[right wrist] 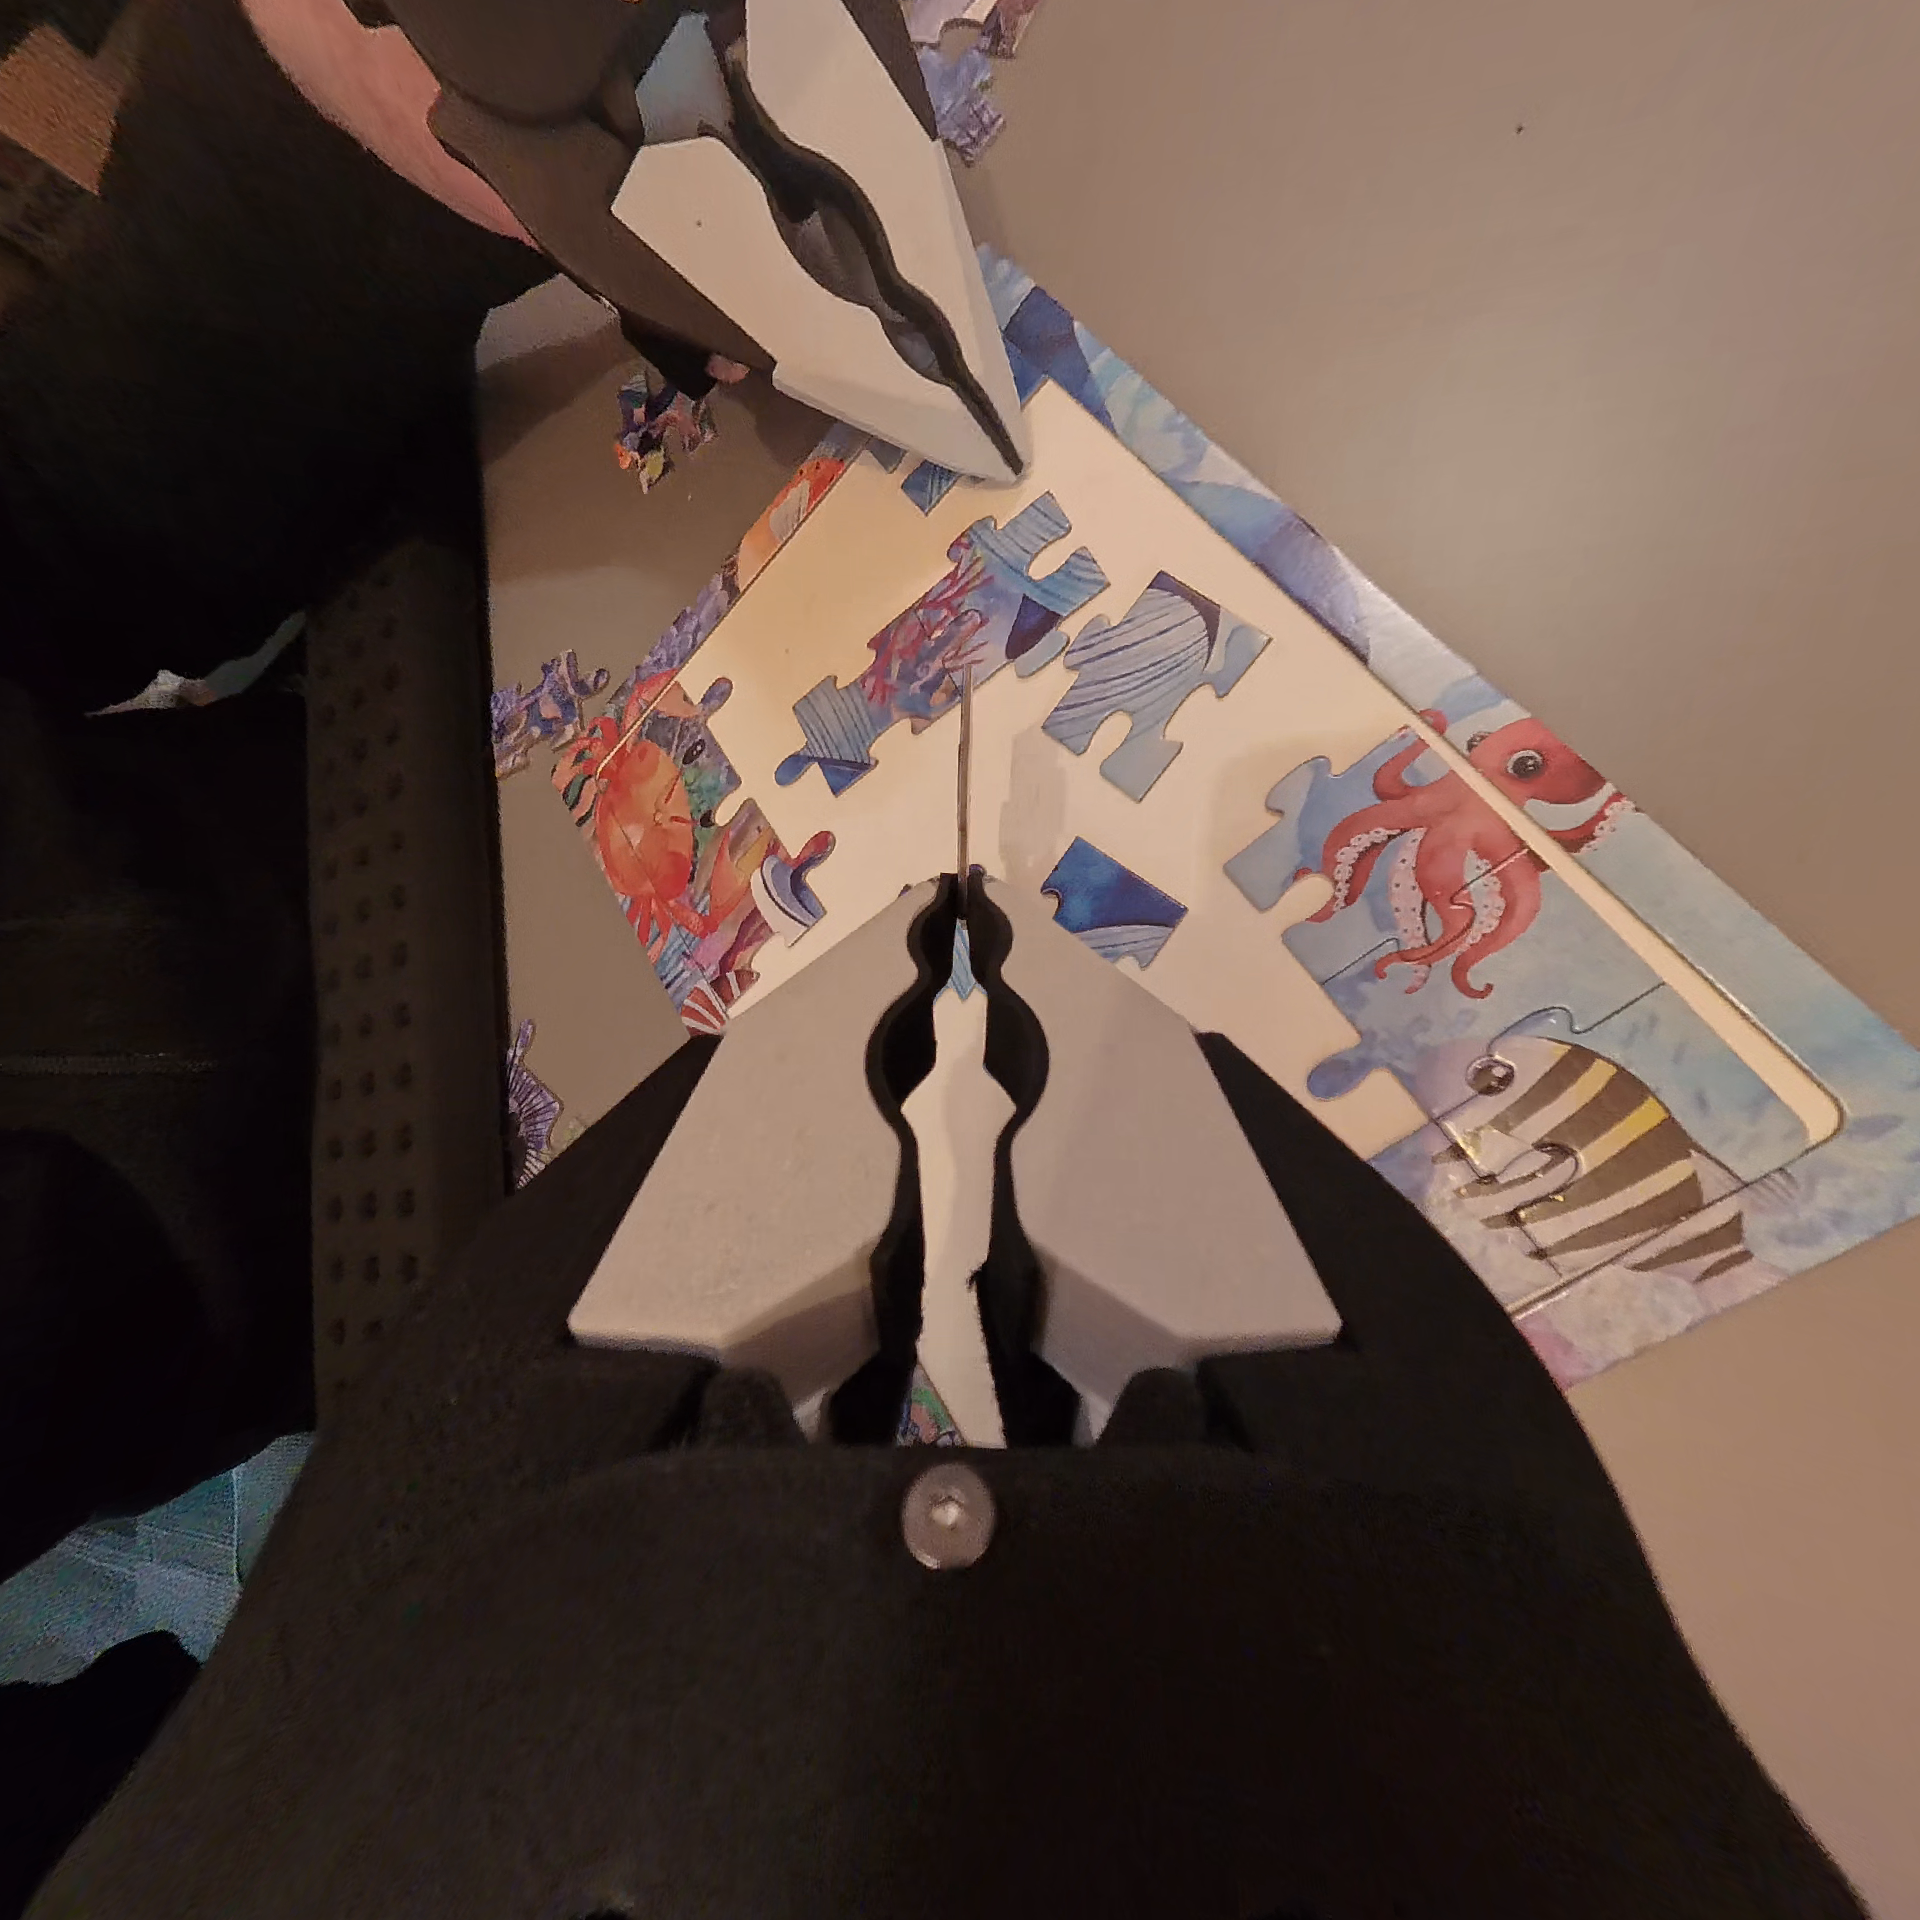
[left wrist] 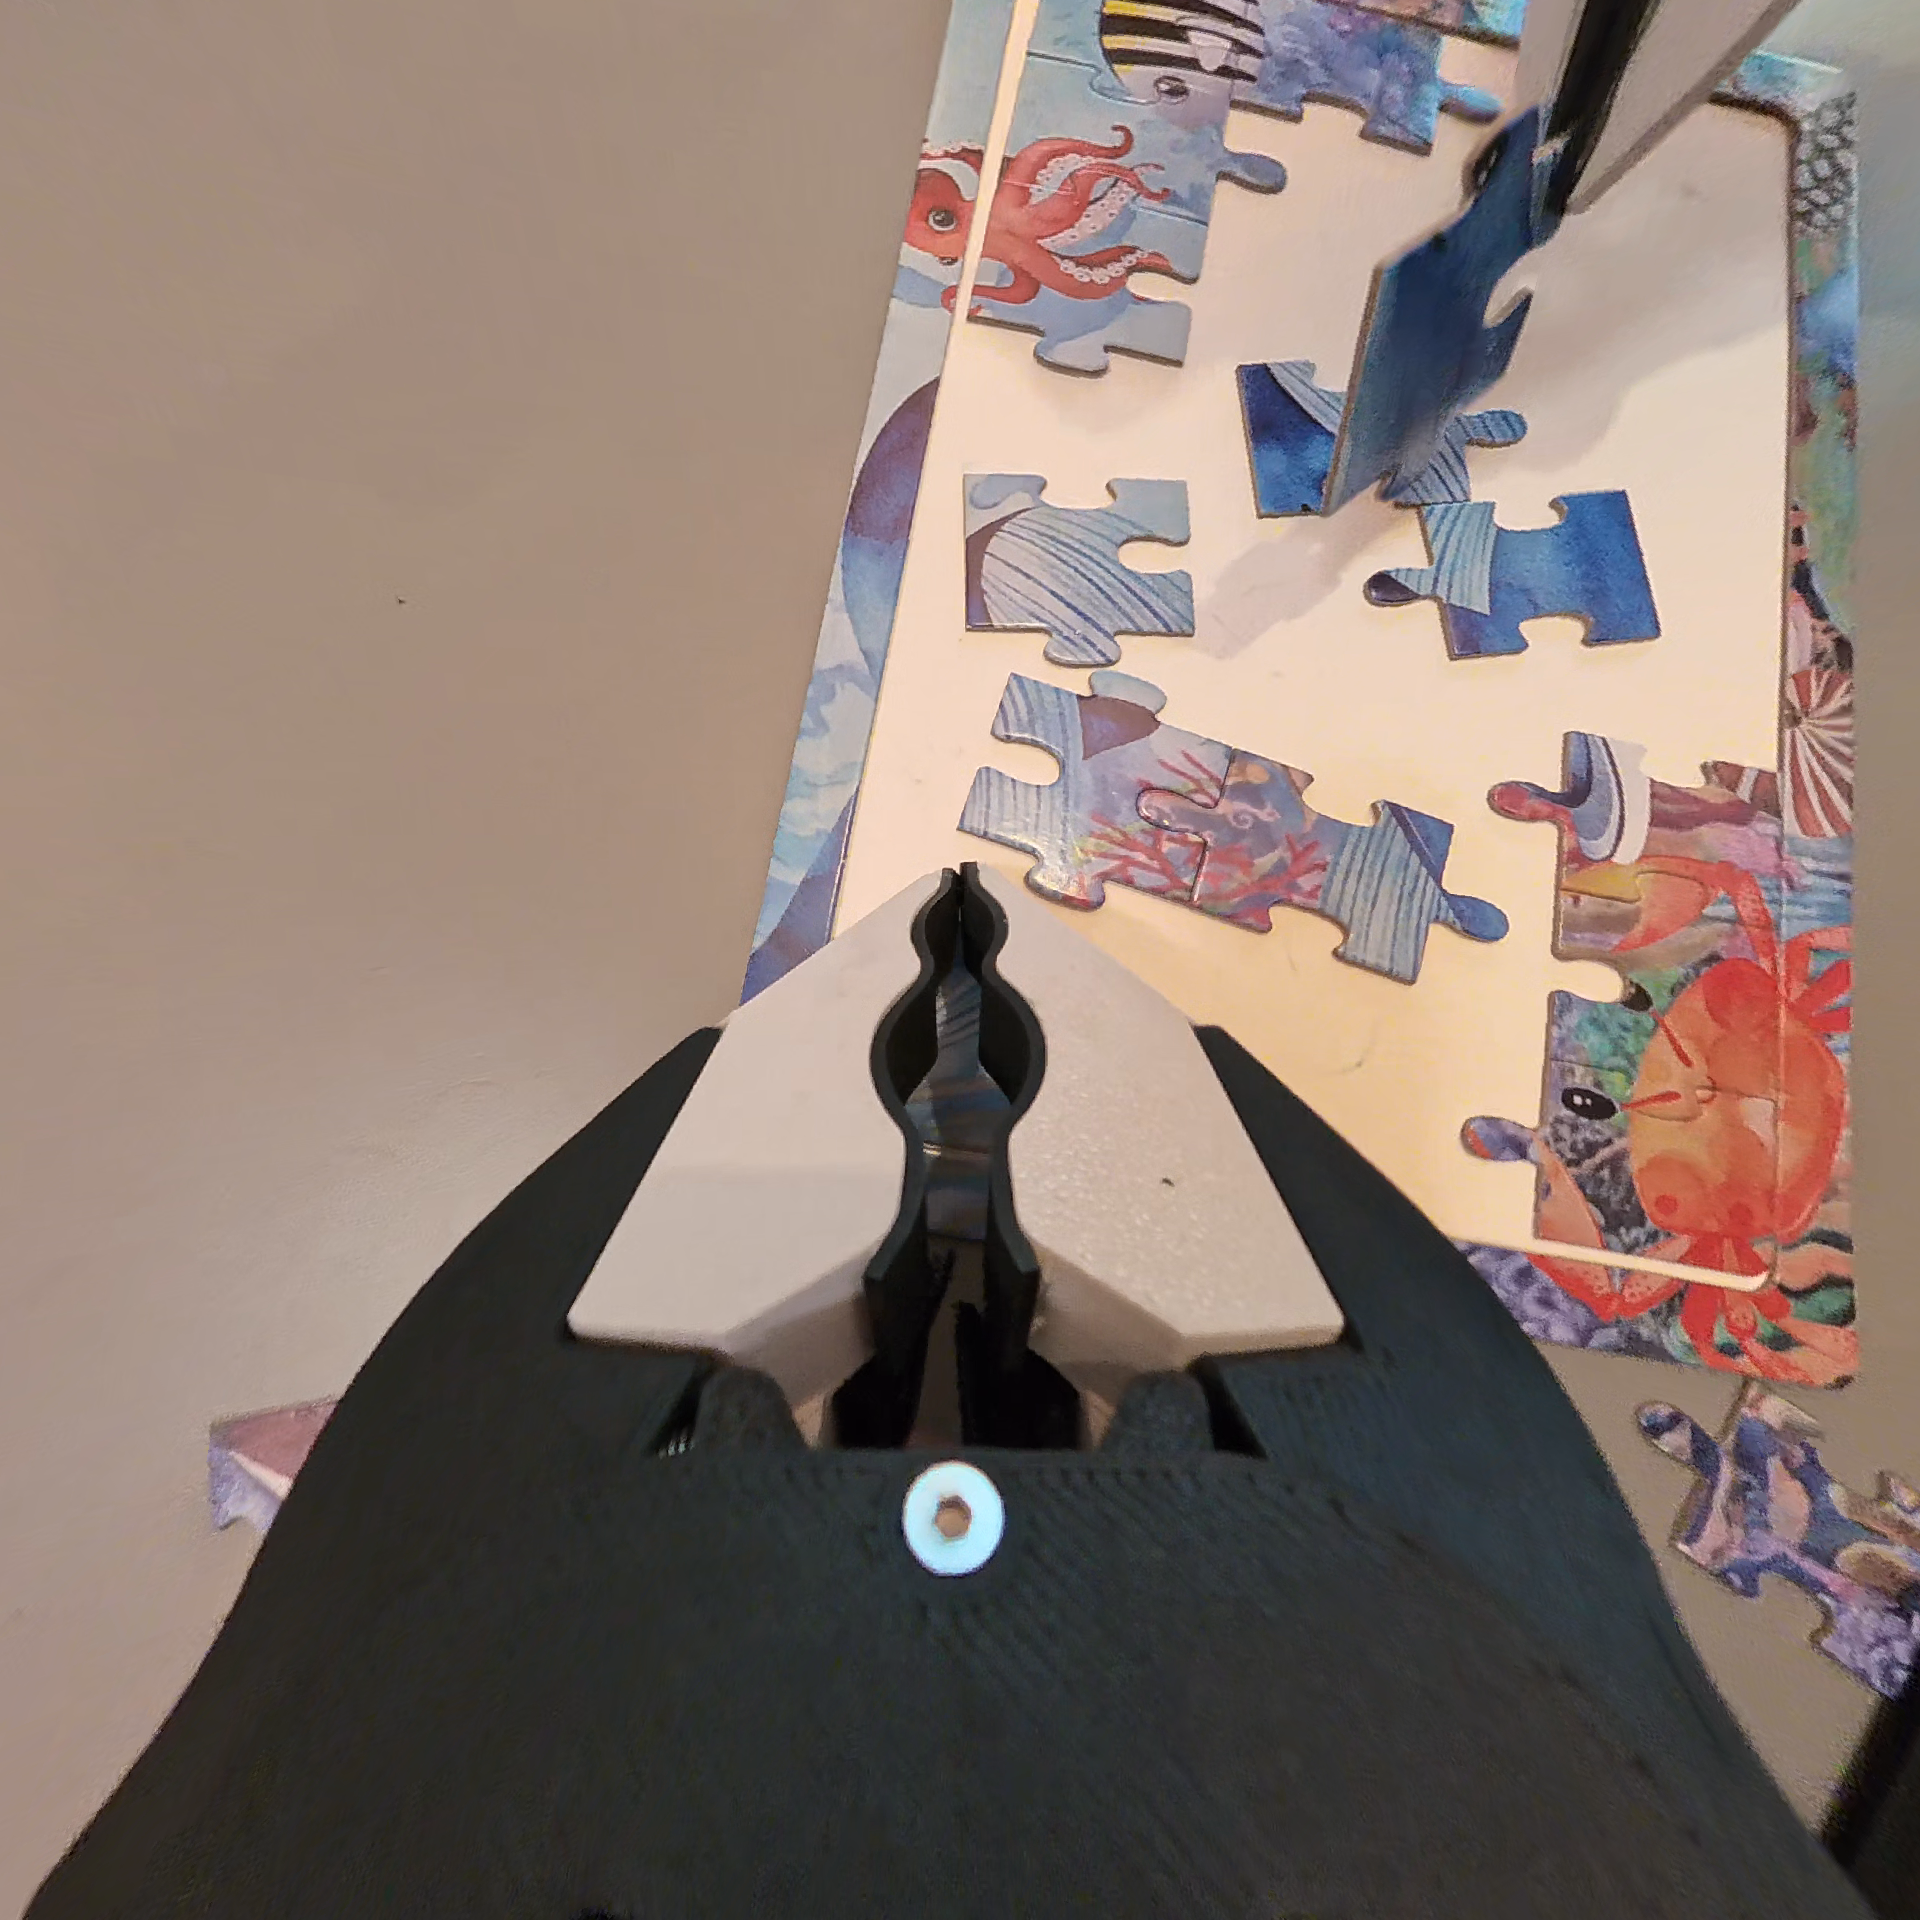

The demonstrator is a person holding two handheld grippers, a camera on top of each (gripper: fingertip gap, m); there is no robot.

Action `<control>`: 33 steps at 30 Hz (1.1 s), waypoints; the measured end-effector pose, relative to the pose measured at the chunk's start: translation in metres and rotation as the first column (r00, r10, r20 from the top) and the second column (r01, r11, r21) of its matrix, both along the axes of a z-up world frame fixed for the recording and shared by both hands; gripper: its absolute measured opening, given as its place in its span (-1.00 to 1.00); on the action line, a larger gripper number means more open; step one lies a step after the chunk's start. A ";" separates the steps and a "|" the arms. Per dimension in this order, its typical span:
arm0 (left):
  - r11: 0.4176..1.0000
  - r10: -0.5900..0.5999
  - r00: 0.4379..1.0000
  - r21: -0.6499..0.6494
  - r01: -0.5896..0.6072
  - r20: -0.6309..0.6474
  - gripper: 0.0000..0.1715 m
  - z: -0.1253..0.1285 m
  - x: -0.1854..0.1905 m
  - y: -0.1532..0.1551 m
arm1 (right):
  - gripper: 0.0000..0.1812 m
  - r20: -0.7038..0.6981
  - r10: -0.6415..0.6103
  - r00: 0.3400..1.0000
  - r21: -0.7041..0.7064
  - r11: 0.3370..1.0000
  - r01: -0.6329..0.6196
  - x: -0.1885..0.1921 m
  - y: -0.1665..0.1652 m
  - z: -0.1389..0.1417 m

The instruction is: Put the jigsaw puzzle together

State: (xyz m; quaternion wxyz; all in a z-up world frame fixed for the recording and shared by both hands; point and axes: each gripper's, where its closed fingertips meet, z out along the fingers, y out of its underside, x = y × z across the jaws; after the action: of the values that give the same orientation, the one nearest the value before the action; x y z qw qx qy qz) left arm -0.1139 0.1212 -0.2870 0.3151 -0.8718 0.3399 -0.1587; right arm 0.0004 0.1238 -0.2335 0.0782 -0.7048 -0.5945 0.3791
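The right gripper (right wrist: 961,883) pinches a dark blue puzzle piece (left wrist: 1439,312) between its fingers. The piece stands on edge, nearly vertical; in the right wrist view it is seen only as a thin line running straight fwd from the fingertips, so its long axis follows the fingers. In the left wrist view its flat blue face shows, hanging down from the right gripper, lower edge just above or touching a loose blue piece (left wrist: 1288,436) on the tray; cannot tell which.

The left gripper (left wrist: 961,883) has its fingers pressed together, nothing visible between the tips. It sits over the near edge of the puzzle tray (left wrist: 894,665), close to a joined pair of striped and coral pieces (left wrist: 1205,821).

The tray lies flat on the grey bench (left wrist: 416,623). Octopus pieces (left wrist: 1070,229) are set at the far left corner, a striped fish section (right wrist: 1590,1174) beside them, crab pieces (left wrist: 1714,1039) at the near right. A striped whale piece (left wrist: 1081,561) lies loose in the middle, w/ another blue piece (left wrist: 1538,571) near the held one. Some purple pieces (left wrist: 1787,1538) lie on the bench outside the tray.
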 end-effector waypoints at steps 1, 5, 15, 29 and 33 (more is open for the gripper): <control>1.000 0.010 1.000 0.007 -0.010 -0.006 -1.00 0.000 -0.002 0.002 | -1.00 -0.001 -0.002 1.000 0.001 1.000 0.002 -0.002 0.000 -0.001; 0.998 0.041 0.994 0.047 -0.046 0.101 -0.96 0.016 0.003 0.009 | -1.00 -0.047 -0.010 0.999 -0.007 1.000 0.010 -0.008 0.002 0.004; 0.994 -0.081 0.883 0.102 0.038 0.463 -0.82 0.068 0.051 0.004 | -1.00 -0.197 -0.032 0.980 -0.056 0.998 0.021 -0.019 0.002 0.030; 0.975 -0.170 0.878 0.204 0.085 0.448 -0.88 0.078 0.068 0.000 | -1.00 -0.142 0.004 0.990 -0.005 1.000 -0.005 -0.018 -0.004 0.026; 0.973 -0.191 0.889 0.201 0.115 0.415 -0.94 0.072 0.074 -0.004 | -1.00 -0.117 0.026 0.993 0.032 0.999 -0.023 -0.018 -0.008 0.025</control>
State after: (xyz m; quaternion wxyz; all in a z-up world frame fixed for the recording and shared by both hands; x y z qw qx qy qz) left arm -0.0397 0.1176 -0.2153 0.4427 -0.7548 0.3419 -0.3426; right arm -0.0177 0.1161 -0.2086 0.1192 -0.6728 -0.6032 0.4114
